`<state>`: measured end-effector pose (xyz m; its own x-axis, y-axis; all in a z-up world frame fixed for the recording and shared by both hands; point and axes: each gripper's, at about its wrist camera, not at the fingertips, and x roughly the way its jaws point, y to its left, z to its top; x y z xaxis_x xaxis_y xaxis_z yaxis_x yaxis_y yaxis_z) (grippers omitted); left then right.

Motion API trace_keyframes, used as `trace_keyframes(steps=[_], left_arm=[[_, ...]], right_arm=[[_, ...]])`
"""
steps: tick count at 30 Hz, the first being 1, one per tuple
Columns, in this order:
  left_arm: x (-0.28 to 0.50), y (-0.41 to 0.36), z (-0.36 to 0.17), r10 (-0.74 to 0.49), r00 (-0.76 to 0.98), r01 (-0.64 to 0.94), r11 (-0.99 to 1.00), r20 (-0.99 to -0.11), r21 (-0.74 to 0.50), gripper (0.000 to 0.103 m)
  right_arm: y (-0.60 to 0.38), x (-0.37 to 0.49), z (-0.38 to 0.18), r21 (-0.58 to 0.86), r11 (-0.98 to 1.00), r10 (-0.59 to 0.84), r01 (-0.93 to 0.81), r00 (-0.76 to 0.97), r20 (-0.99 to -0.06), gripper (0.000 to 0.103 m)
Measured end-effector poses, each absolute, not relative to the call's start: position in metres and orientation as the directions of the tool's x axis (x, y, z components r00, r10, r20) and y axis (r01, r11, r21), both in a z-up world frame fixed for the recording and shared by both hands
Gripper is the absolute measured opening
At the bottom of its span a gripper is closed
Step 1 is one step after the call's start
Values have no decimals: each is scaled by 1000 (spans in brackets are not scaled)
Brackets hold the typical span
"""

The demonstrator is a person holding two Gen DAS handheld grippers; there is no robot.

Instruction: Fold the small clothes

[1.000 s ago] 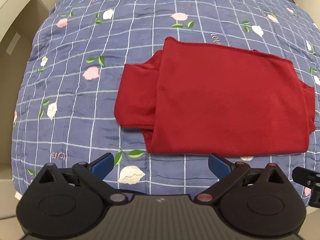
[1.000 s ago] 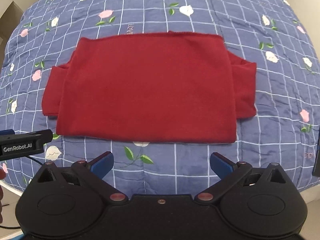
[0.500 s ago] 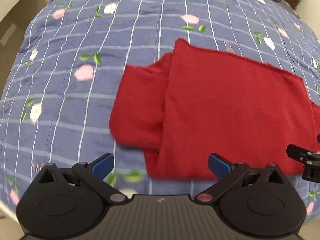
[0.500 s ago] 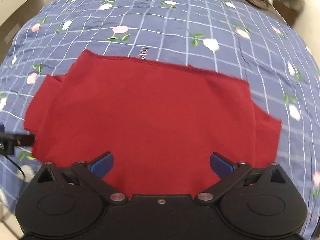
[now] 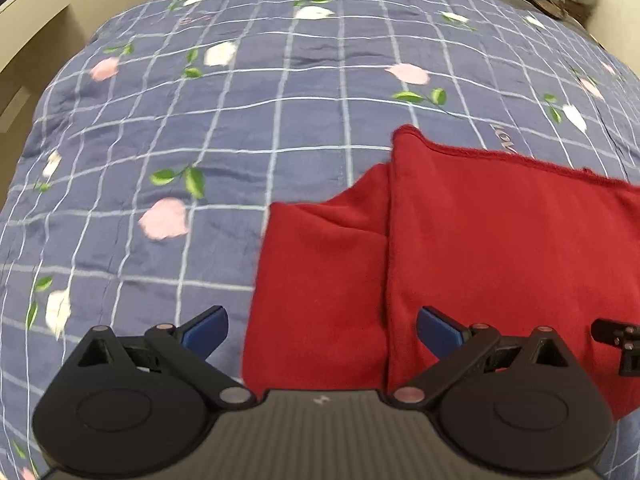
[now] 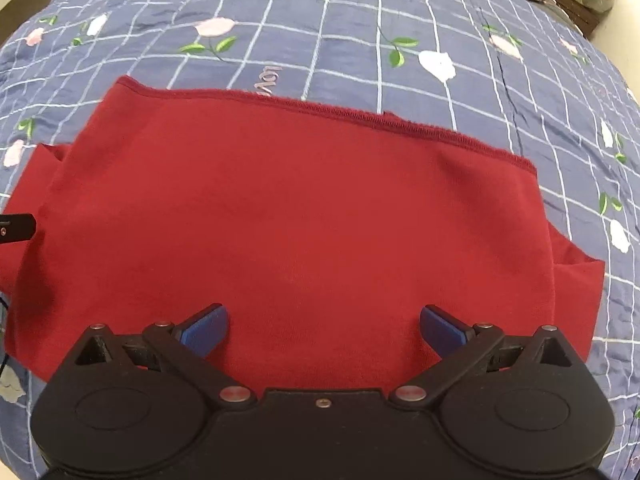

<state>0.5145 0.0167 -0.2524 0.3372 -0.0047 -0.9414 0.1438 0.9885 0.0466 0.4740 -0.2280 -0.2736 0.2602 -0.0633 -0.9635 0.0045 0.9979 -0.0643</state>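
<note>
Red garment (image 6: 288, 216) lies flat on the floral quilt (image 5: 240, 128), sleeves tucked under, both grippers spread, empty.

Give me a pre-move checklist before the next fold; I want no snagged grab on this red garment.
1. Left tongs open and empty: ok.
2. Right tongs open and empty: ok.
3. Red garment lying flat on the floral quilt: ok, only slight creases.
4. Left sleeve sticking out beside the body, reachable between the left fingers: ok.
5. Right sleeve sticking out on the other side: ok, but outside the right tongs' span.
6. Near hem of the garment visible for a grab: cannot tell, hidden behind both tools.
</note>
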Motion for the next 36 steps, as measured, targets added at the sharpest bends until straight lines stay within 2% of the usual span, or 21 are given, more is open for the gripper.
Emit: trace_keyframes(steps=[4, 10, 21, 28, 30, 33, 35, 36], left_arm=[[515, 7, -262, -8, 324, 187, 981, -946, 56, 102], [517, 9, -281, 22, 264, 173, 982, -964, 70, 102], [523, 32, -297, -62, 183, 88, 995, -981, -46, 103], [524, 36, -292, -41, 113, -5, 999, -993, -42, 101], [521, 35, -289, -39, 104, -51, 998, -994, -45, 96], [517, 27, -282, -29, 119, -53, 998, -992, -35, 80], [515, 18, -276, -38, 140, -43, 998, -989, -44, 58], [513, 15, -274, -41, 150, -43, 998, -988, -48, 53]], right_arm=[[-230, 470, -283, -60, 998, -62, 17, 232, -971, 102], [-232, 451, -290, -79, 996, -84, 30, 238, -968, 102], [-231, 408, -292, -95, 995, -102, 41, 237, -966, 102], [-225, 393, -293, -113, 993, -115, 24, 244, -963, 102], [-226, 393, -294, -109, 994, -112, 27, 244, -963, 102], [-227, 391, -295, -110, 994, -110, 13, 237, -965, 102], [-230, 392, -294, -111, 994, -109, 3, 223, -969, 102], [-230, 391, -292, -112, 994, -108, -3, 217, -970, 102]])
